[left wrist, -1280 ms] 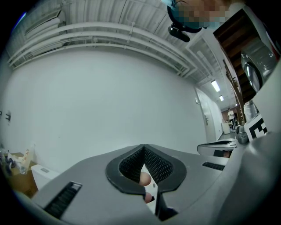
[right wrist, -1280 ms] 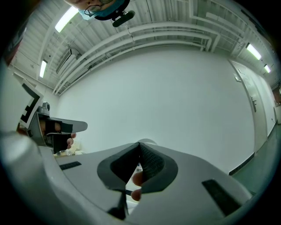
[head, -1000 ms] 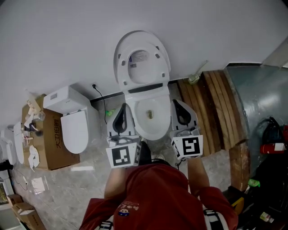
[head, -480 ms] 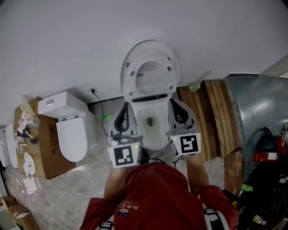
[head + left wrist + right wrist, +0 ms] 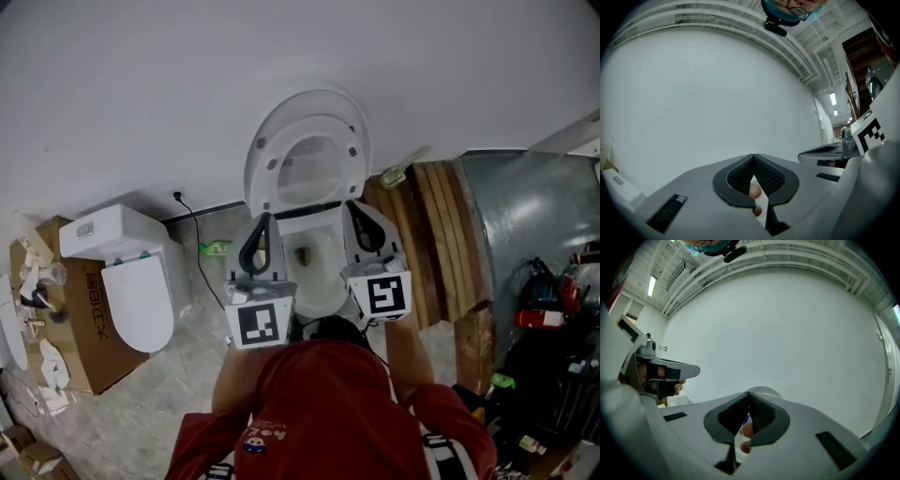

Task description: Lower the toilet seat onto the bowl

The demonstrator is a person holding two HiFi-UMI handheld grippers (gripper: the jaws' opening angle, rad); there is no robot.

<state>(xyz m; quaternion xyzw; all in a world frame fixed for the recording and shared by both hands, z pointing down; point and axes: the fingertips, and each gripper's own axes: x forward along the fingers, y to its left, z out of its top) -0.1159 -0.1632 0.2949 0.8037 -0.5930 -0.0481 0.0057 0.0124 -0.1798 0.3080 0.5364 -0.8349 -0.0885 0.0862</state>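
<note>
The white toilet seat (image 5: 281, 155) stands raised against its lid and the white wall, above the open bowl (image 5: 323, 281). My left gripper (image 5: 265, 218) hangs over the bowl's left rim, and my right gripper (image 5: 350, 204) over its right rim. Both point up toward the seat's lower edge and touch nothing. Each is shut with nothing in it, the tips meeting at a point. The left gripper view shows the left gripper (image 5: 753, 155) against bare wall. In the right gripper view the top of the lid (image 5: 765, 391) peeks over the right gripper (image 5: 748, 393).
A second white toilet (image 5: 131, 286) sits to the left beside a cardboard box (image 5: 80, 323). A black cable (image 5: 200, 234) hangs from the wall between the toilets. Wooden planks (image 5: 441, 234) lean at the right, with dark clutter and a red object (image 5: 534, 317) beyond.
Both grippers have moved forward along the bowl's sides, closer to the raised seat. The seat has not moved.
</note>
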